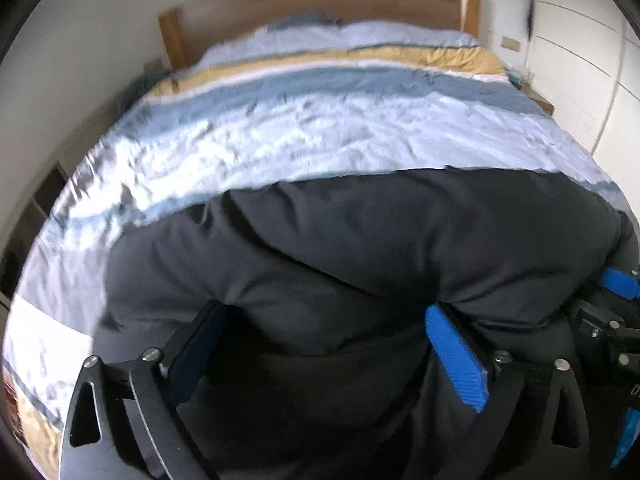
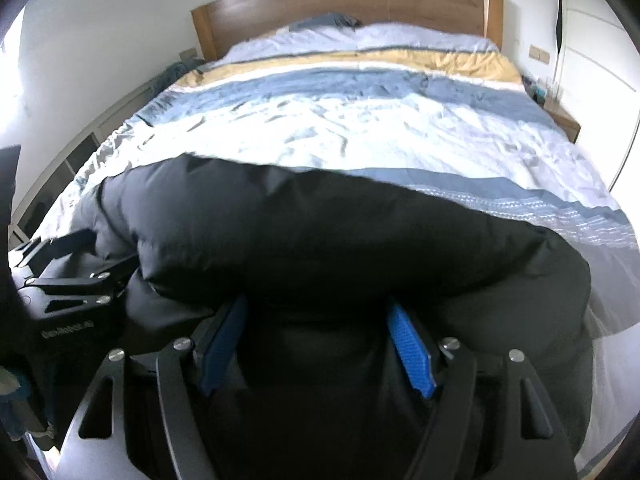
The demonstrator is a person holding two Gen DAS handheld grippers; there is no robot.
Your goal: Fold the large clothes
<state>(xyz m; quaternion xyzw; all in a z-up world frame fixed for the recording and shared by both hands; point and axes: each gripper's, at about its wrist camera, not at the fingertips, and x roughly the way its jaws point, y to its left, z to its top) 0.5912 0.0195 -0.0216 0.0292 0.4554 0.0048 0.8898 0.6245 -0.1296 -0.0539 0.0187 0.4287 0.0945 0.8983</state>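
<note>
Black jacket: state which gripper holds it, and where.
The right gripper seems to clamp the black jacket by its thick folded near edge. The left gripper stands wide around that edge; its grip cannot be told.

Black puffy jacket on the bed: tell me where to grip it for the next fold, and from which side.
Take the black puffy jacket by its near edge, coming from the foot of the bed. It lies across the bed with that edge toward the grippers, and its far rim is a rounded, bulky roll that would likely slip. Both the left gripper and the right gripper already straddle the fabric there.
</note>
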